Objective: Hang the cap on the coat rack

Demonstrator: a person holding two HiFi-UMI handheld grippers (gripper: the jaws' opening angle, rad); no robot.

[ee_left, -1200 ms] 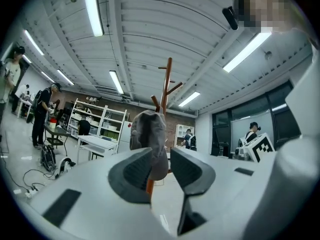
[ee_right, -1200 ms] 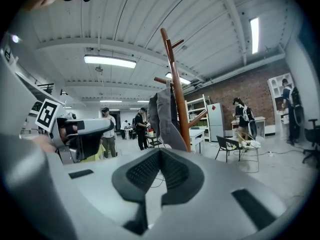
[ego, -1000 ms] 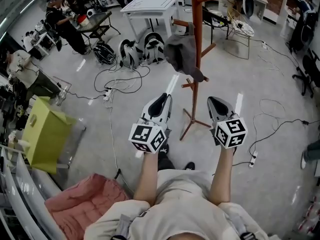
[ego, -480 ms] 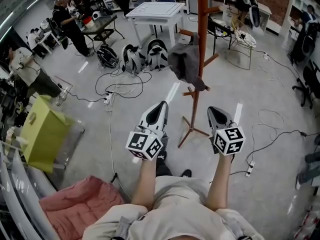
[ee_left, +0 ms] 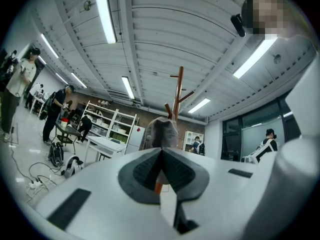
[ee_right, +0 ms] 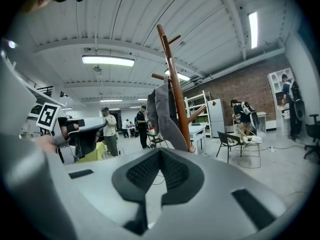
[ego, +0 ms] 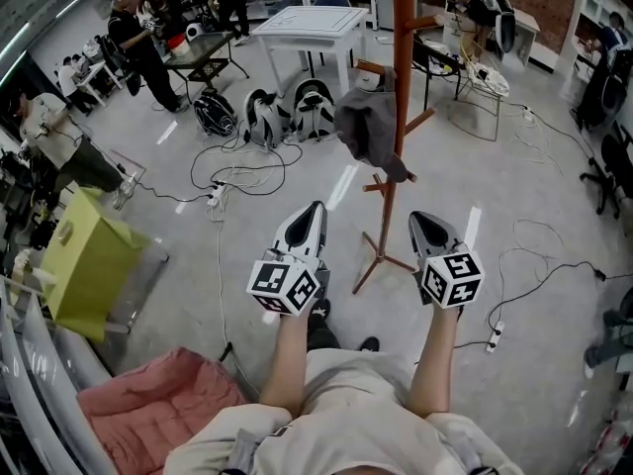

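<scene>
The grey cap hangs on a peg of the tall brown coat rack, with neither gripper touching it. My left gripper is shut and empty, held below and left of the cap. My right gripper is also shut and empty, just right of the rack's base. In the left gripper view the cap shows straight ahead above the closed jaws, on the rack pole. From the right gripper view, the cap drapes beside the pole, beyond the closed jaws.
A yellow box and a pink cushion lie at my left. Cables and backpacks are spread on the floor beyond the rack. A white table, a chair and people stand farther back.
Both grippers have drifted slightly away from the rack and lower in the head view. The cap stays hanging on its peg.
</scene>
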